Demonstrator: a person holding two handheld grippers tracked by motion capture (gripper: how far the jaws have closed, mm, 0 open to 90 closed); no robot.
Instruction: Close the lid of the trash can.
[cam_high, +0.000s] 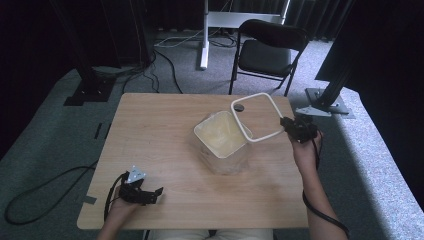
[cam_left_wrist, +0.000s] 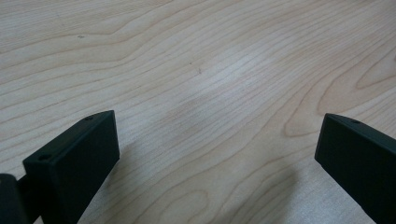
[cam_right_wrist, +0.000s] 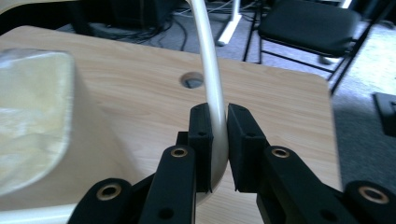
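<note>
Right tool (cam_high: 286, 121) clamped on the rim of a white, square, clear-centred plastic lid (cam_high: 254, 117), held tilted in the air just beside and above the open clear plastic container (cam_high: 222, 142) at mid-bench. Left tool (cam_high: 156, 192) resting low near the front edge of the light wooden bench (cam_high: 150, 130), jaws spread wide, nothing between them.

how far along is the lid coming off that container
Done: the lid is off the clear container, which stands open. In hand: the right gripper pinches the lid's rim, held above the table. Left: setting it down. The left gripper rests open, idle.
</note>
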